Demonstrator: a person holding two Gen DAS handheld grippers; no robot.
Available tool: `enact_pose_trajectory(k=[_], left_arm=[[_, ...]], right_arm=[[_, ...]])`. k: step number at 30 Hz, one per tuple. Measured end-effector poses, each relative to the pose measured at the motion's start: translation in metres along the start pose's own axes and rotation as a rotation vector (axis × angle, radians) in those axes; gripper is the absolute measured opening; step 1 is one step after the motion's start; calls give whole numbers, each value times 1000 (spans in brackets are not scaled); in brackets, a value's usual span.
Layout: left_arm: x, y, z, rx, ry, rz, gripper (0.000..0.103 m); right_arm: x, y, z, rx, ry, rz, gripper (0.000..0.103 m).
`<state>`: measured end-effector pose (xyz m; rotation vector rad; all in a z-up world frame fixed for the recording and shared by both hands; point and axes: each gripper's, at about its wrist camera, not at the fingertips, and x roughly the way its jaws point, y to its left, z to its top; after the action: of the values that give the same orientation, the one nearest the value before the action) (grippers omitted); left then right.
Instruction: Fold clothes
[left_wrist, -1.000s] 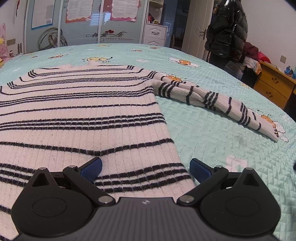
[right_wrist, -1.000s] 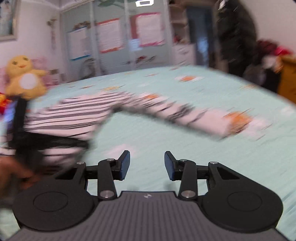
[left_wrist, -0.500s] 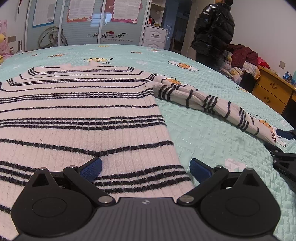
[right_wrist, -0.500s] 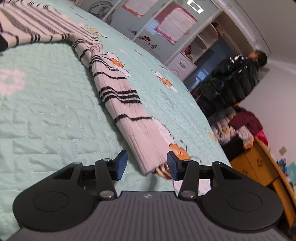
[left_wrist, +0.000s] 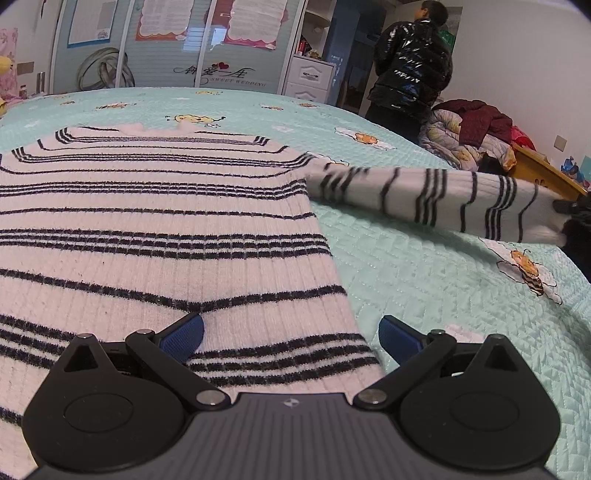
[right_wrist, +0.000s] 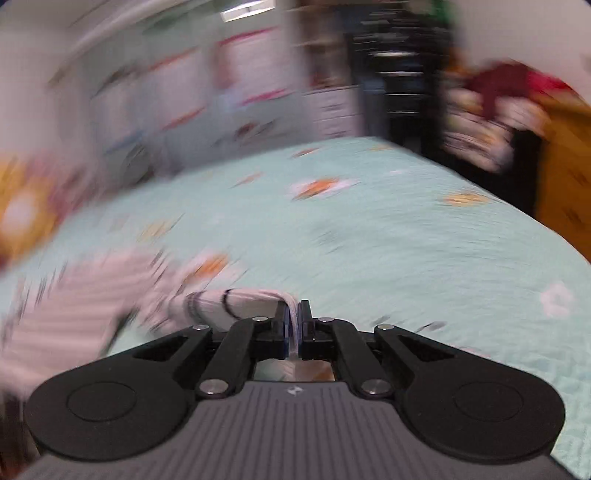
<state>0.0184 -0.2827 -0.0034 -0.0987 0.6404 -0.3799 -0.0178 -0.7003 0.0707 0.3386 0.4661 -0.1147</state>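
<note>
A pink sweater with black stripes lies flat on the mint bedspread. My left gripper is open and hovers over the sweater's lower right edge, one pad above the knit, the other above the bedspread. The right sleeve stretches out to the right, raised off the bed. My right gripper is closing its jaws, and the pads press on the sleeve's cuff. It shows as a dark shape at the right edge of the left wrist view. The right wrist view is blurred by motion.
A person in a shiny black jacket stands beyond the bed's far right corner. A heap of clothes and a wooden dresser line the right side. Wardrobe doors stand behind the bed. A yellow plush toy sits far left.
My right gripper shut on the sleeve's cuff and raised it off the bedspread, so the sleeve now hangs stretched. My left gripper kept still. The person in black shifted slightly.
</note>
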Motion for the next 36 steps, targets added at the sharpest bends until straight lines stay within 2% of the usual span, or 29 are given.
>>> enact_pose_trajectory(k=[1, 3, 5, 8, 10, 14, 18, 20, 22, 23, 24, 25, 26, 27, 29, 31, 32, 33, 34, 36], left_arm=[[0, 0, 0, 0, 0, -1, 103], [0, 0, 0, -1, 0, -2, 103], [-1, 1, 0, -3, -1, -3, 103], [-1, 1, 0, -5, -2, -5, 103], [-1, 1, 0, -6, -2, -7, 103], [-1, 1, 0, -4, -2, -5, 103], [-1, 1, 0, -3, -3, -5, 103], [-1, 1, 0, -2, -2, -4, 103], [0, 1, 0, -2, -2, -4, 103], [0, 1, 0, -3, -2, -5, 103], [0, 1, 0, -3, -3, -5, 103], [0, 1, 0, -4, -3, -6, 103], [0, 1, 0, -5, -3, -6, 103], [0, 1, 0, -5, -3, -7, 103], [0, 1, 0, -7, -4, -8, 103], [0, 1, 0, -8, -4, -9, 103], [0, 1, 1, -8, -4, -9, 103], [0, 1, 1, -8, -4, -9, 103], [0, 1, 1, -9, -5, -10, 103], [0, 1, 1, -10, -5, -10, 103]], right_arm=[[9, -16, 3, 74, 25, -11, 10], [23, -41, -1, 195, 65, -66, 13], [24, -58, -13, 280, 67, -107, 21], [20, -65, -39, 338, 72, -76, 30], [20, -64, -51, 335, 86, -51, 32], [21, -53, -65, 256, 55, -59, 44], [30, -34, -49, 144, 4, -32, 53], [38, -29, -42, 116, -6, -15, 65], [51, -28, -39, 106, 23, -7, 64], [57, -27, -38, 102, 51, -10, 55], [60, -24, -38, 94, 73, -14, 43], [62, -20, -38, 82, 90, -18, 4], [60, -16, -39, 95, 99, -14, 3], [54, -16, -36, 167, 96, 22, 3], [38, -24, -28, 371, 82, 131, 3], [23, -34, -15, 571, 31, 260, 3], [19, -39, -7, 620, 10, 275, 3], [17, -43, 0, 631, -4, 252, 4], [21, -48, 5, 635, 11, 212, 9], [37, -61, -1, 646, 99, 83, 19]])
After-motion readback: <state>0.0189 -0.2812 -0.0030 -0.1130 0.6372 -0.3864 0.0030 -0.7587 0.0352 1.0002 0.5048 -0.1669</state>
